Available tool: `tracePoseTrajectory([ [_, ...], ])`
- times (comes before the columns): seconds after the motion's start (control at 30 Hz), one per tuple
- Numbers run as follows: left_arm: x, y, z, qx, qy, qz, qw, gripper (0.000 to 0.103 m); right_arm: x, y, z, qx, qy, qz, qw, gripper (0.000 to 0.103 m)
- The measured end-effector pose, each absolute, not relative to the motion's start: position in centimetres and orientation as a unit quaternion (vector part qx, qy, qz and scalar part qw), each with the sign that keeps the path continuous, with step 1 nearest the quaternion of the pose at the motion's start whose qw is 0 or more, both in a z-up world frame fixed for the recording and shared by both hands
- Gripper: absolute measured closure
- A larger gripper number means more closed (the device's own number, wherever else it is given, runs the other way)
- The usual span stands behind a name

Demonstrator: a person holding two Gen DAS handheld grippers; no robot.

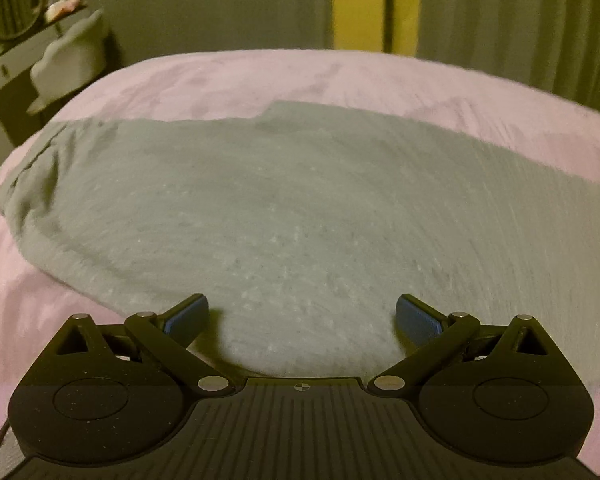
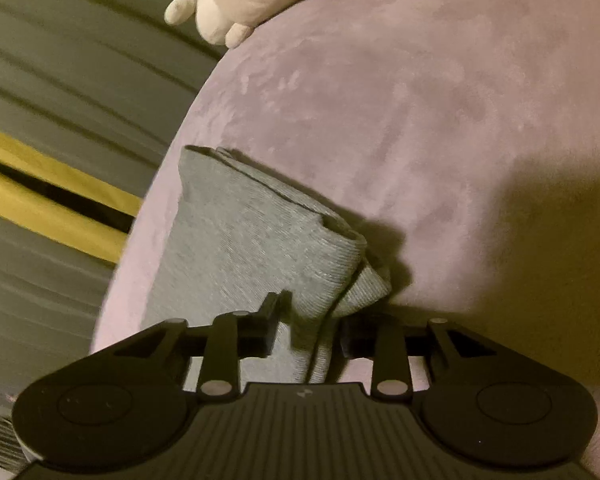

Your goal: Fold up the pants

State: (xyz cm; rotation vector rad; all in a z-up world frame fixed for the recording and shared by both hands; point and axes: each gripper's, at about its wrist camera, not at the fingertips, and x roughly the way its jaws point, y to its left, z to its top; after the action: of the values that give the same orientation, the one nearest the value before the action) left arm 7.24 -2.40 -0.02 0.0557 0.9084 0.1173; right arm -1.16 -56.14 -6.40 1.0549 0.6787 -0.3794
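Pants, one pair in grey knit fabric with a fine rib, lie spread flat on a pink blanket that covers a bed. In the left wrist view the cloth fills most of the middle, its long axis running from left to right across the bed, with one end bunched into soft folds at the left and a small step in its far edge. The left gripper hovers over the near edge of the pants with its two blue pads spread wide and nothing between them. In the right wrist view a narrower end of the pants reaches away from the camera, near the edge of the bed, layered with a folded edge on its right side. The right gripper has its two fingers drawn in narrow, pinching a fold of that grey cloth. One pale stuffed toy lies at the far edge of the blanket
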Motion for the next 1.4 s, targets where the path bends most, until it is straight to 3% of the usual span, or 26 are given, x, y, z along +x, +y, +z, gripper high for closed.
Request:
tracePoseTrajectory([
  [0.23, 6.6, -3.8, 0.2, 0.069, 0.428, 0.036, 0.9, 0.0, 0.0, -54.2, -3.0, 0.412, 0.321, -0.199, 0.829, 0.093],
  [0.4, 6.3, -3.3, 0.8, 0.056, 0.423, 0.036, 0.904, 0.001, 3.2, -47.9, 3.7, 0.214, 0.326, -0.179, 0.903, 0.094],
  [0.53, 5.6, -1.9, 2.1, 0.037, 0.403, 0.045, 0.913, 0.001, 6.3, -37.4, 7.9, 0.033, 0.318, -0.086, 0.943, 0.093],
  [0.67, 5.0, 0.7, 3.5, 0.01, 0.385, 0.075, 0.92, 0.0, 7.4, -23.8, 6.5, -0.148, 0.327, 0.076, 0.93, 0.093],
  [0.83, 4.9, 5.3, 3.5, -0.055, 0.4, 0.111, 0.908, 0.0, 7.6, -14.1, 0.2, -0.223, 0.357, 0.192, 0.887, 0.091],
  [0.9, 4.9, 6.6, 3.3, -0.094, 0.406, 0.104, 0.903, 0.001, 8.3, -13.2, -1.3, -0.217, 0.387, 0.185, 0.877, 0.085],
  [0.97, 5.0, 7.1, 3.0, -0.123, 0.41, 0.089, 0.9, 0.001, 8.0, -13.6, -1.0, -0.2, 0.394, 0.194, 0.876, 0.064],
  [1.1, 5.4, 4.6, 3.0, -0.089, 0.406, 0.041, 0.908, 0.001, 7.3, -17.9, 2.2, -0.095, 0.395, 0.217, 0.887, 0.035],
  [1.4, 5.9, -5.8, 1.0, 0.054, 0.416, -0.103, 0.902, 0.0, 12.4, -30.9, 3.9, 0.246, 0.419, 0.088, 0.87, 0.03],
])
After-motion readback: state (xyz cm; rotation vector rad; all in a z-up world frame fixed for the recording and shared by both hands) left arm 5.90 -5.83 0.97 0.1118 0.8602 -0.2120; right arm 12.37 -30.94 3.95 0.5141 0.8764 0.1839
